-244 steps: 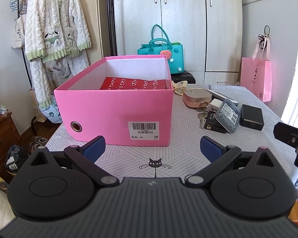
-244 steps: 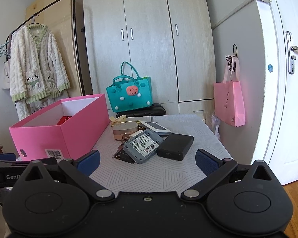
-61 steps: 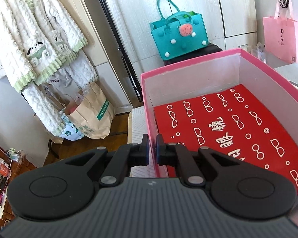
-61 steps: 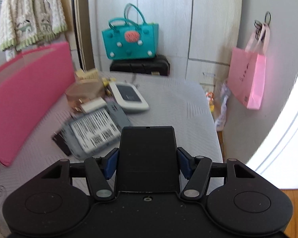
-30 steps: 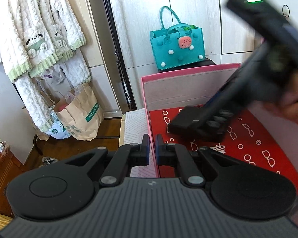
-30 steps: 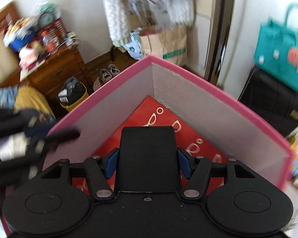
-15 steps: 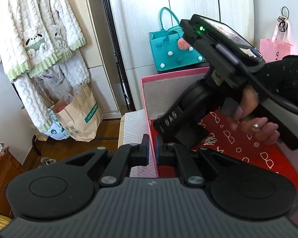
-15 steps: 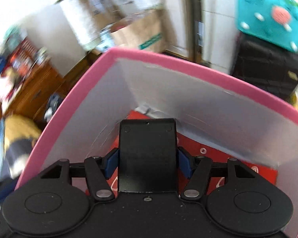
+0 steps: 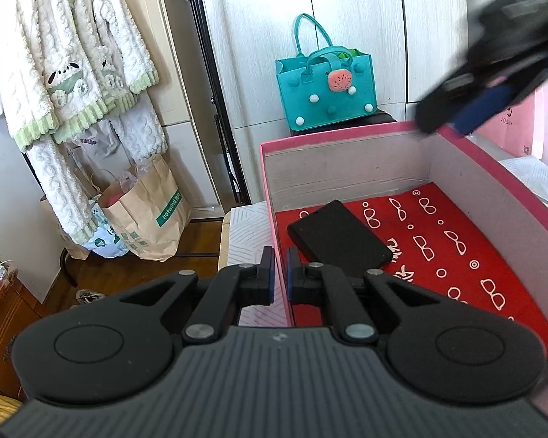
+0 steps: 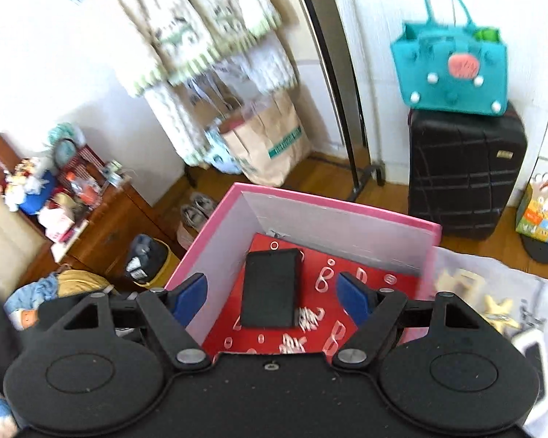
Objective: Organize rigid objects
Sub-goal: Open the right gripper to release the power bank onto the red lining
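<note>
White wardrobe point(image 9: 347, 36) fills the back wall, flat panel doors. Fluffy cream robe point(image 9: 73, 54) with green trim hangs on a black rack at 10 o'clock in the left wrist view. Black hard-shell suitcase point(image 10: 464, 179) with ribbed lines stands at 2 o'clock in the right wrist view, with a teal felt tote point(image 10: 453, 69) on top. Brown paper bag point(image 9: 146, 215) sits on the wood floor under the robe. Wooden dresser point(image 10: 102, 226) with clutter at 9 o'clock in the right view.

Pink cardboard box point(image 9: 493, 197), open top, grey inner walls, stands on a white patterned tablecloth point(image 9: 244, 230). Red liner point(image 9: 456, 255) printed with white glasses covers the box floor. Black flat rectangular case point(image 9: 338, 239), matte, rounded corners, lies on the liner in the box's near-left corner, by the left wall.

Left gripper point(image 9: 280, 273) is clamped on the box's left wall, one finger outside, one inside, pads pressed to the cardboard. Right gripper point(image 10: 272, 292) hovers above the box with jaws spread wide, nothing between them, the black case straight below. Blue finger pads point(image 10: 190, 294) show. In the left view the right gripper appears blurred at 2 o'clock above the far right corner.
</note>
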Tool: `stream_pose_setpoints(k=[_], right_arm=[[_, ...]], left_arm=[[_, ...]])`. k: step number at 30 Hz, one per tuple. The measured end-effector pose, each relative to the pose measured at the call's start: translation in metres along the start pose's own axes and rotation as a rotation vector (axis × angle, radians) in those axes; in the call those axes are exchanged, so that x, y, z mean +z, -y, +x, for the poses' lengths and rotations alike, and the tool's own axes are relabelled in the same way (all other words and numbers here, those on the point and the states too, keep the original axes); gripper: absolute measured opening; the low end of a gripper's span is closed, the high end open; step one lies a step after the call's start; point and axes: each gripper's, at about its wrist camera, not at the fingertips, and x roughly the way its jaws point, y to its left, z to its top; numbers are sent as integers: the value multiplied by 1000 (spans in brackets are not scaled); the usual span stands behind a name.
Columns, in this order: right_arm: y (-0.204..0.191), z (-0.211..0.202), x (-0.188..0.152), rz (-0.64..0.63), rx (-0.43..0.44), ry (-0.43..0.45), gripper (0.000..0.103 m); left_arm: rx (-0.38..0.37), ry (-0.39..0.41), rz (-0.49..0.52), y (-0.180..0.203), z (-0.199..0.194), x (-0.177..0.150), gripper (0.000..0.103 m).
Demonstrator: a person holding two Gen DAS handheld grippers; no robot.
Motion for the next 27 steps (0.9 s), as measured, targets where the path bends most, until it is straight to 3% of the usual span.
stream_pose_setpoints(k=[8, 15, 18, 21, 25, 27], right_arm=[[26, -77, -65, -28, -110, 108, 82], [65, -88, -134, -49, -224, 90, 82], [90, -74, -158, 39, -258, 44, 82], [120, -62, -176, 179, -202, 18, 85], [150, -50, -183, 394, -156, 69, 88], [159, -46, -180, 445, -128, 98, 88]], left_arm=[[-1, 0, 0, 0, -1, 0, 6], [1, -1, 2, 0, -1, 0, 6], [-3, -4, -2, 0, -1, 1, 6], [-2, -6, -1, 0, -1, 1, 6], [-1, -5, 1, -1, -2, 0, 6], [0, -6, 1, -1, -2, 0, 6]])
